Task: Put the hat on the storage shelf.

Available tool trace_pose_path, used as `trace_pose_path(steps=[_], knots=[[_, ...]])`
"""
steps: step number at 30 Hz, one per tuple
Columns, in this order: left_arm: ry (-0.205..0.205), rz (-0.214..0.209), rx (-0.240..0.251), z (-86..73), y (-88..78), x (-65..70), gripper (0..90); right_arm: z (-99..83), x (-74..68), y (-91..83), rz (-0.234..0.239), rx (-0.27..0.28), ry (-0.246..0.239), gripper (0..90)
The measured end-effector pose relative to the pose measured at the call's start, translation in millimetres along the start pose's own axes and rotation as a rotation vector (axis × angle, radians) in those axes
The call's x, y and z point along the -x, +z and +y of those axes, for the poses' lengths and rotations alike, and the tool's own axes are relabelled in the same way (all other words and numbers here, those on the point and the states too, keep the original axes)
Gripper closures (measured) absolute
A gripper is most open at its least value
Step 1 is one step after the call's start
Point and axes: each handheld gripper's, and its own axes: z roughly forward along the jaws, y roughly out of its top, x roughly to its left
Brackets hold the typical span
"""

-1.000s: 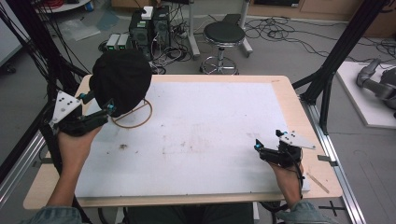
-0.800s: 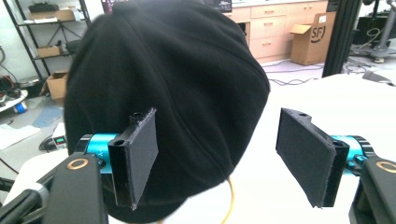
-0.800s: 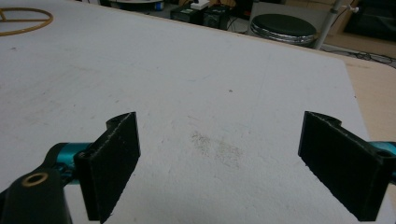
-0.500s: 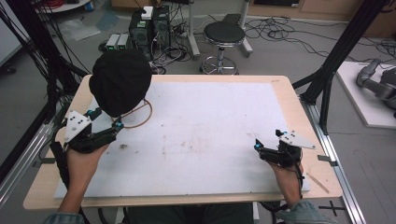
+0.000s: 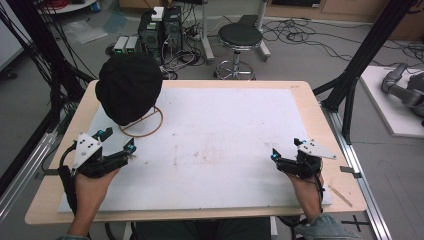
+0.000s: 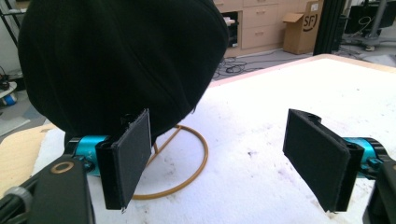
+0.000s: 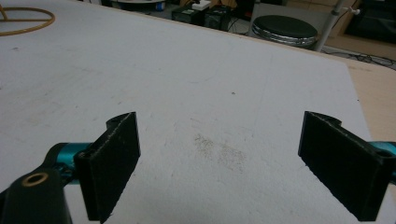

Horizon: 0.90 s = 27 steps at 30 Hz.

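Note:
A black knitted hat (image 5: 129, 87) sits on a thin brass stand with a ring base (image 5: 145, 125) at the far left of the white table top (image 5: 225, 130). My left gripper (image 5: 118, 139) stands open just in front of the ring and touches nothing. In the left gripper view the hat (image 6: 116, 60) looms close behind the left jaw, with the ring base (image 6: 187, 158) on the board between the jaws of the left gripper (image 6: 224, 158). Near the right front edge my right gripper (image 5: 285, 148) is open and empty over bare board. The right gripper view shows the right gripper (image 7: 219, 163) and the ring base (image 7: 28, 23) far off.
The white board lies on a wooden table (image 5: 310, 100). A thin wooden stick (image 5: 340, 196) rests near the right front corner. Black frame posts (image 5: 360, 65) stand at both sides. A round stool (image 5: 240, 37) and computer boxes (image 5: 160, 25) stand on the floor beyond the far edge.
My left gripper has drawn back from the hat toward the near edge and slightly right. The right gripper has stayed in place.

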Motion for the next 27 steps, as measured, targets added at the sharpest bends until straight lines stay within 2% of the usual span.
trace_pose_path(steps=[14,27], knots=[[0.006,-0.049,-0.045,-22.6,8.9,12.0,23.1,0.0,0.2,1.6,0.0,-0.001,0.0,12.6],[0.021,-0.06,-0.081,-35.1,14.0,17.5,22.9,-0.3,-0.3,3.1,0.005,-0.01,-0.001,12.6]])
